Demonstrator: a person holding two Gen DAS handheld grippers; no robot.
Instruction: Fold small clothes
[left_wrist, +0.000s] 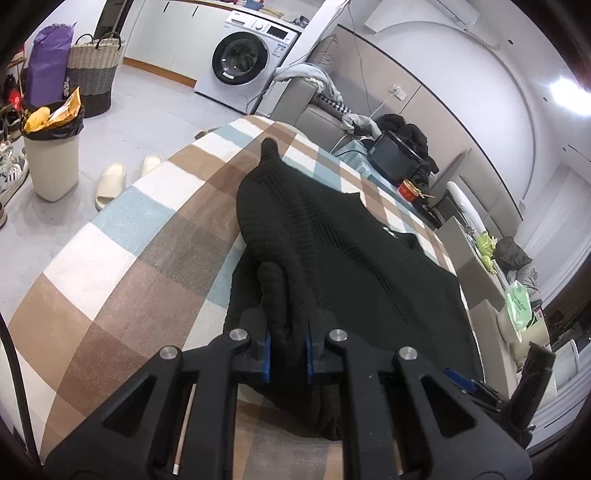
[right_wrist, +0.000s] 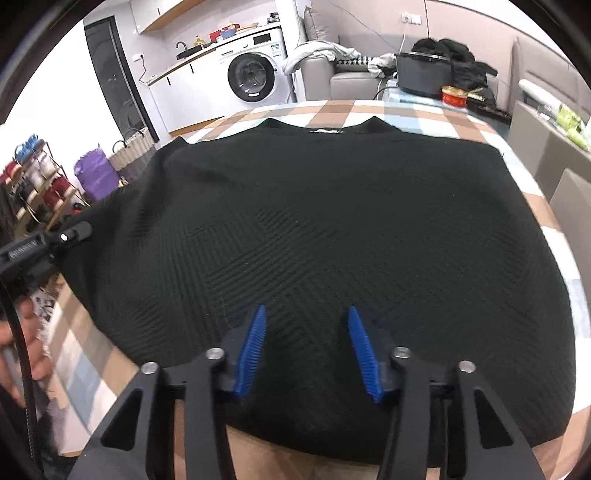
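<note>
left gripper (left_wrist: 288, 345) clamped on black knit sweater (right_wrist: 314, 236) sleeve; right gripper (right_wrist: 306, 347) spread wide above sweater on checked blanket (left_wrist: 122, 258).

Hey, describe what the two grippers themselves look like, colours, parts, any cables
Both are matte black linkage frames with triangular cut-outs and round silver pivot bolts. The left gripper has flat blue pads inside its fingers. The right gripper carries ribbed blue pads that taper to points. A black cable runs down the left edge of the right wrist view, beside a bare hand.
</note>
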